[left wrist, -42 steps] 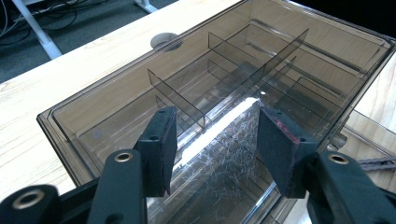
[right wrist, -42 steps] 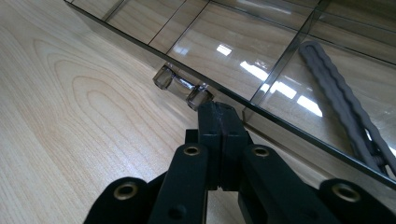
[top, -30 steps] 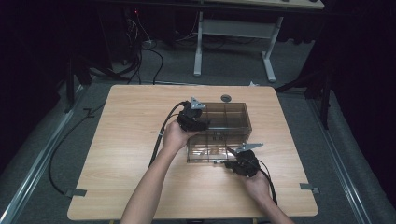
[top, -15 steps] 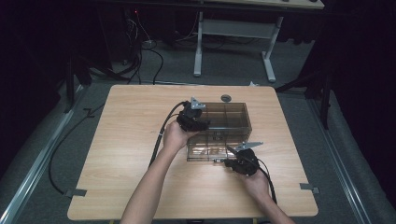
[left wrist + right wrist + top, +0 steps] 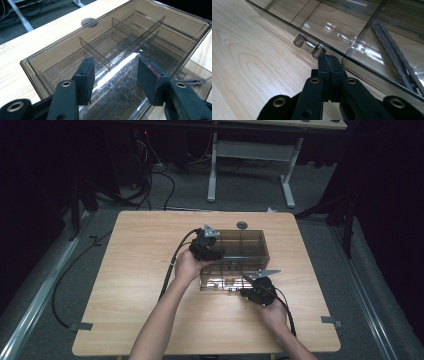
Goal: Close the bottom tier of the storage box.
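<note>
Smoky divided box (image 5: pixel 240 255), contents blurred, scratched lid (image 5: pixel 117 75)

A round grommet (image 5: pixel 242 225) is set into the wooden table (image 5: pixel 125 270) near its far edge. White desk legs (image 5: pixel 248 170) and cables (image 5: pixel 150 175) are seen on the grey floor (image 5: pixel 60 285) beyond.

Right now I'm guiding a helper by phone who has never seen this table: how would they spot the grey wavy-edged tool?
Start at the wooden table and find the smoky clear divided box near its middle. In the right gripper view, the grey tool lies inside the box behind the clear wall. It is long and opaque with wavy edges, unlike the transparent dividers around it.
</note>
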A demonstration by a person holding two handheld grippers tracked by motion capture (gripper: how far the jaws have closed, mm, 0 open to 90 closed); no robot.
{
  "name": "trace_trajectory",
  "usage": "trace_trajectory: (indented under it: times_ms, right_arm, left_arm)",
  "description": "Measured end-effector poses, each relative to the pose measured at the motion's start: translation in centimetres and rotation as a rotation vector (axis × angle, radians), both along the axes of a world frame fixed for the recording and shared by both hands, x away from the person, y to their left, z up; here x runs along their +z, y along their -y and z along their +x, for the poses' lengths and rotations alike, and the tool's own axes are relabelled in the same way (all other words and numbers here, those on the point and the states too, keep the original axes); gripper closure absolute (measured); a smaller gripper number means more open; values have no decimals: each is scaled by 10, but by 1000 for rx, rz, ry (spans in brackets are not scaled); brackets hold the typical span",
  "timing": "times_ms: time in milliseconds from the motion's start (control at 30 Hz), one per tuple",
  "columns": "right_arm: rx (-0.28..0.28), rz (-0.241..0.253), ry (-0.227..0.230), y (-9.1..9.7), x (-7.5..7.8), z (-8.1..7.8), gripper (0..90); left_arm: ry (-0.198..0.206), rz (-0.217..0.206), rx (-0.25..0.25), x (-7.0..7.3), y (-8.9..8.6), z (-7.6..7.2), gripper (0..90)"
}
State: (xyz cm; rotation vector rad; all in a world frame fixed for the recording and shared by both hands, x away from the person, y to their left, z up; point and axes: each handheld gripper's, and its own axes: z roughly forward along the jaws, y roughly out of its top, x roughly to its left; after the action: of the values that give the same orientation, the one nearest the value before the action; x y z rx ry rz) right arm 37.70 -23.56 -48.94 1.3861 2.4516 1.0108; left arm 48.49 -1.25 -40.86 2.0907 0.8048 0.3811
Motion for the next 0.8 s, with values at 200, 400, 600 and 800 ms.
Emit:
trace_trajectory:
  times_ms: [200, 400, 600, 800]
  right_arm:
    - [-7, 3, 0, -1, 1, 4, 900]
    - [-10, -1, -2, 0, 0, 8, 900]
    - [-20, -8, -5, 0, 1, 13, 900]
    - [-29, -5, -8, 0, 1, 17, 900]
  left_arm:
    - [1, 1, 0, 0, 0, 0, 487]
    - [1, 1, 0, 0, 0, 0, 487]
    - [1, 1, 1, 0, 0, 0, 487]
    - [1, 0, 1, 0, 0, 0, 487]
